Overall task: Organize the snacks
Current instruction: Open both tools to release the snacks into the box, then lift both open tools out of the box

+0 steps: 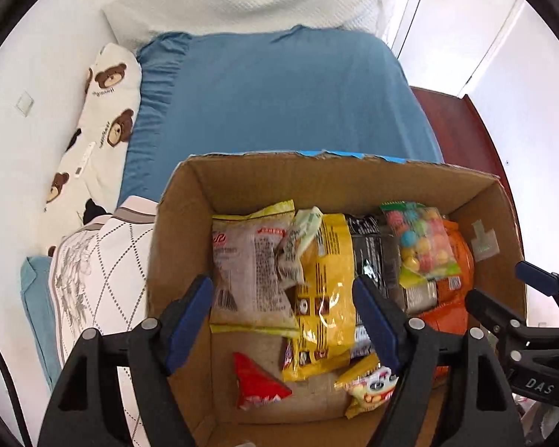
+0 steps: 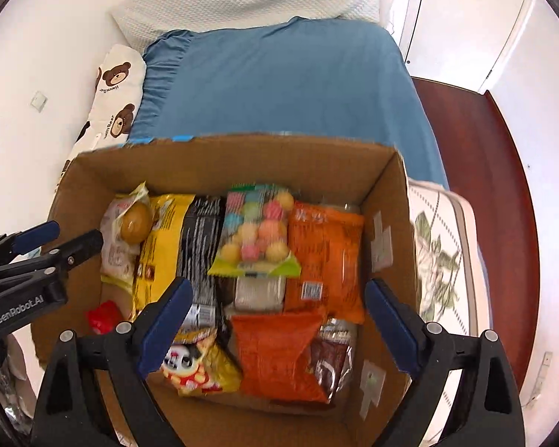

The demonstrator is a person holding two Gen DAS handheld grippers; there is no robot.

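Left gripper (image 1: 285,320): jaws apart, empty, above the yellow bag (image 1: 322,298). Right gripper (image 2: 279,329): jaws wide, empty; orange packet (image 2: 279,354) lies between its fingers, untouched. Beyond the fingertips, snacks stand packed edge-up in the cardboard box (image 2: 220,164), probably to save room. Box's near wall is cut off; labels are blurred. Blue bed (image 2: 279,85) lies beyond.
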